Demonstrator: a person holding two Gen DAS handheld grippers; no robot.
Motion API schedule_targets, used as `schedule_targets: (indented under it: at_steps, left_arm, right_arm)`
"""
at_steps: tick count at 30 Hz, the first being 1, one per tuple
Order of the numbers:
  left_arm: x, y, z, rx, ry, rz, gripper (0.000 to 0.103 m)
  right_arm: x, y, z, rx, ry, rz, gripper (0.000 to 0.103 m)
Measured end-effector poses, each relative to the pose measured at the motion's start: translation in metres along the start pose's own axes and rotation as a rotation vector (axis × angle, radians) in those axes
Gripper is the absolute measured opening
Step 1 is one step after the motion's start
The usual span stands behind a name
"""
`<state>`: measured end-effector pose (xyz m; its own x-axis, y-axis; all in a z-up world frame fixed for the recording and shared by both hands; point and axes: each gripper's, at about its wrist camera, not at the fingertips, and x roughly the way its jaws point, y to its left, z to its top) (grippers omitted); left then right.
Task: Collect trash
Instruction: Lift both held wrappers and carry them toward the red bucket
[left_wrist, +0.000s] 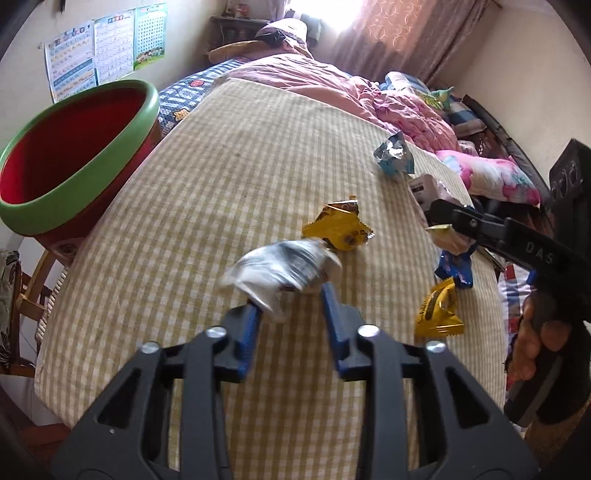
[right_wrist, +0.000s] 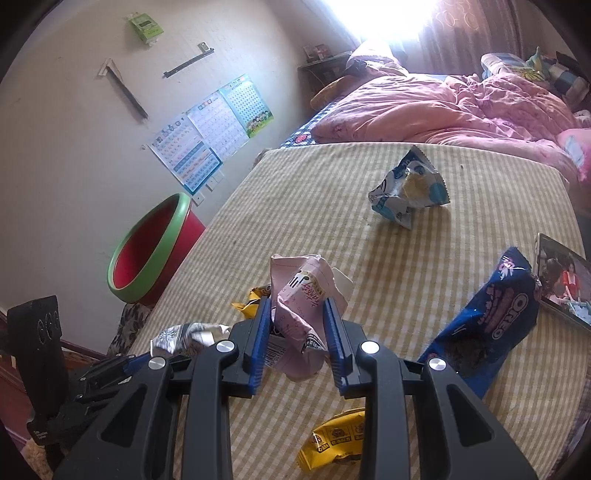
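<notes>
The left gripper (left_wrist: 290, 295) has its jaws around a silver wrapper (left_wrist: 284, 271), blurred, so whether they pinch it I cannot tell; the right gripper (right_wrist: 298, 314) has its jaws clamped on a crumpled pink carton (right_wrist: 301, 314) above the checked bench (right_wrist: 332, 236); an Oreo bag (right_wrist: 491, 314) lies to its right, partly hidden by the gripper body; a yellow wrapper (right_wrist: 334, 443) below is cut off by the frame; a white-blue packet (right_wrist: 408, 192) sits further off; a red bin (left_wrist: 70, 158) with a green rim stands left of the bench, its base out of sight.
</notes>
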<state>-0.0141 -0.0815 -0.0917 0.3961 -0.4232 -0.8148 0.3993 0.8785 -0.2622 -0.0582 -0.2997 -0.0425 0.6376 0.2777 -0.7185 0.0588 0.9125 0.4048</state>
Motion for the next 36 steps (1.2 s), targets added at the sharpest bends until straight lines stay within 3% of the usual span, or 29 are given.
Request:
schedule_targets:
  at_steps: [1,4,15,19,23,24,25,26,31,36]
  left_arm:
    - [0.0,0.0,0.001,0.001,-0.003,-0.005,0.055]
    - [-0.001,-0.002,0.003,0.021,-0.02,0.009,0.072]
    - [-0.009,0.02,0.022,-0.034,-0.096,0.137,0.073]
    - [0.002,0.021,0.029,0.017,-0.058,0.141,0.079]
    - [0.025,0.026,0.027,0.052,0.006,0.158,0.079]
    - [0.031,0.03,0.026,0.035,0.022,0.145,0.072]
    - [0.033,0.032,0.025,0.028,0.032,0.138,0.058]
    - [0.038,0.034,0.024,0.019,0.049,0.123,0.057]
    - [0.031,0.036,0.024,-0.007,0.024,0.096,0.054]
    - [0.004,0.035,0.022,-0.035,-0.055,0.108,0.054]
  right_arm:
    - [0.002,0.0,0.0,0.002,0.004,0.0,0.028]
    - [0.005,-0.001,-0.002,0.007,0.016,-0.003,0.028]
    - [-0.006,-0.005,-0.006,0.021,-0.007,-0.012,0.029]
    - [-0.007,-0.007,-0.005,0.029,-0.012,-0.015,0.029]
    - [-0.002,-0.004,-0.005,0.026,-0.001,-0.006,0.029]
    - [-0.002,-0.003,-0.005,0.023,-0.001,-0.004,0.029]
    - [-0.002,-0.002,-0.005,0.022,-0.001,-0.003,0.029]
    - [-0.003,-0.001,-0.006,0.023,-0.002,-0.002,0.029]
    - [-0.007,0.0,-0.006,0.029,-0.011,-0.001,0.029]
    - [-0.014,0.005,-0.004,0.022,-0.03,0.006,0.029]
